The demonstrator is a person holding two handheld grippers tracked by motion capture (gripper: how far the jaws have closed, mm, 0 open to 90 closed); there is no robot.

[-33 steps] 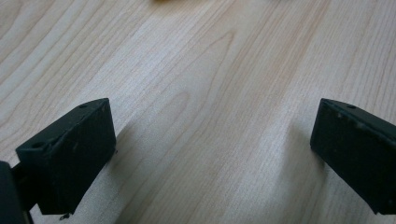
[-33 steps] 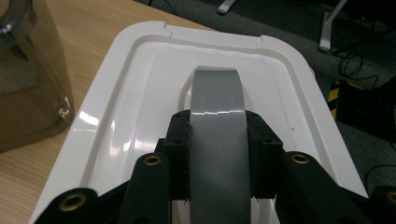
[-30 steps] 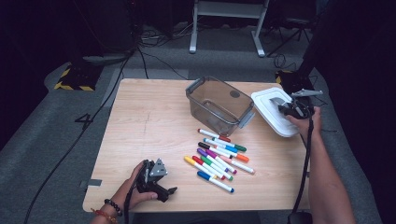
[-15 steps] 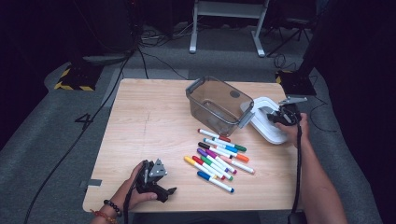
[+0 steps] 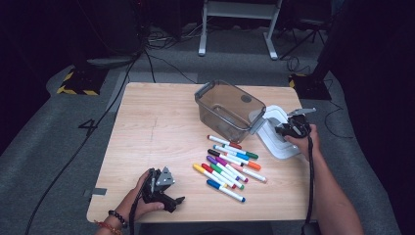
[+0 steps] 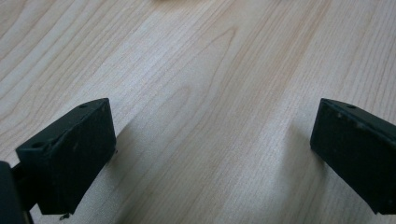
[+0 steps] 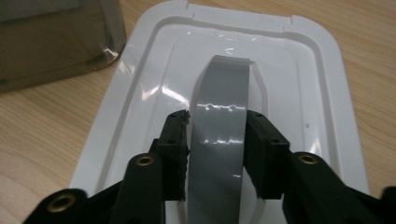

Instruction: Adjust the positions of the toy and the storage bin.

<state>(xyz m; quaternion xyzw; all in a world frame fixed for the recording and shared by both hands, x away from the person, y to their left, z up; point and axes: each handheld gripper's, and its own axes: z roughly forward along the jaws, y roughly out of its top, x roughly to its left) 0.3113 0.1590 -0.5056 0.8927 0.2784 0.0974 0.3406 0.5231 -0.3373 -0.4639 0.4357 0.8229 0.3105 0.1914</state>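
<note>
Resting flat on the tabletop [image 5: 161, 127] beside the clear bin [image 5: 227, 110] in the high view, the white lid [image 5: 276, 142] lies under the right hand-held gripper [image 5: 288, 129]. The left hand-held gripper [image 6: 210, 154] view shows jaws wide apart over bare wood, holding nothing. In the right hand-held gripper [image 7: 217, 149] view, the jaws have just been opening around the grey handle [image 7: 219, 116]; lifting now would likely let the lid slip free.

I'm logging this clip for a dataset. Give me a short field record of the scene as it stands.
surface: wooden table
lid: white lid flat on the table beside the bin
bin: clear plastic bin, open
markers: coloured markers loose on the table
right gripper: jaws astride the lid's grey handle, just been opening
left gripper: open over bare wood
</note>
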